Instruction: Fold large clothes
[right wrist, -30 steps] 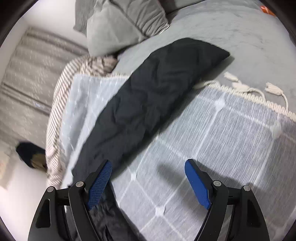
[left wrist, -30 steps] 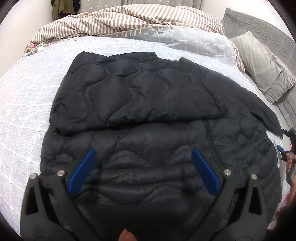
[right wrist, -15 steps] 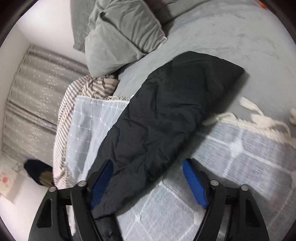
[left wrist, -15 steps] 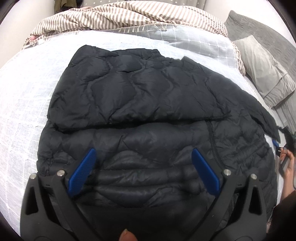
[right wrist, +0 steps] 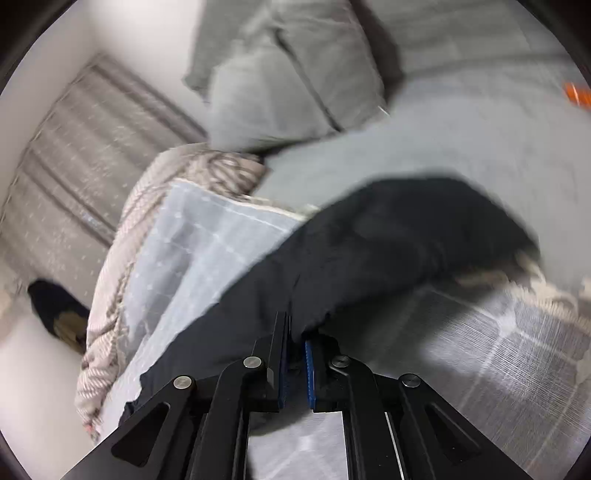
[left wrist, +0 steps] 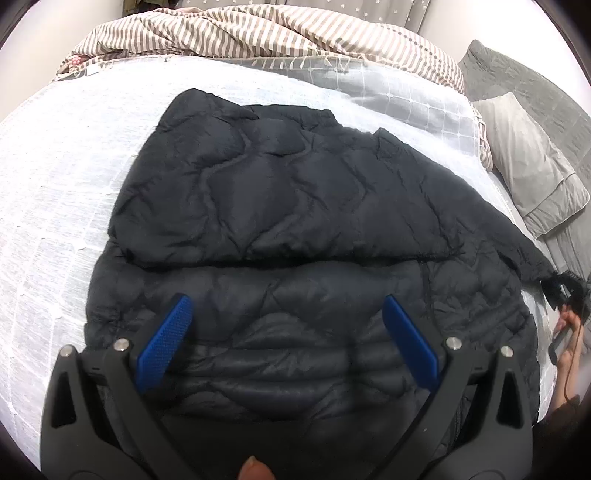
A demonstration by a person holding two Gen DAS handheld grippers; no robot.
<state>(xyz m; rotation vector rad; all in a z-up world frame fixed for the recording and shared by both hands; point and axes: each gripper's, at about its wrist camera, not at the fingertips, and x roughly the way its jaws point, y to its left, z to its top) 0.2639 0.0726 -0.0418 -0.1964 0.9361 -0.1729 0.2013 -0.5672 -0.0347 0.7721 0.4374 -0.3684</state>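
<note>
A black quilted puffer jacket (left wrist: 295, 229) lies spread on the white blanket, one sleeve folded across its upper body. My left gripper (left wrist: 288, 339) is open and empty, hovering over the jacket's lower part. The jacket's other sleeve (right wrist: 388, 243) stretches out to the right off the blanket's edge. My right gripper (right wrist: 295, 365) is shut on this sleeve near its lower edge; it also shows at the right edge of the left wrist view (left wrist: 569, 295), at the sleeve's end.
A white grid-pattern blanket (left wrist: 55, 206) covers the bed. A striped duvet (left wrist: 258, 33) is bunched at the far side. Grey pillows (left wrist: 532, 173) lie at the right on a grey sheet (right wrist: 480, 133). A curtain (right wrist: 85, 147) hangs behind.
My right gripper moved onto the outstretched sleeve and closed on it; it was open before. The left gripper pulled back slightly and stays open.
</note>
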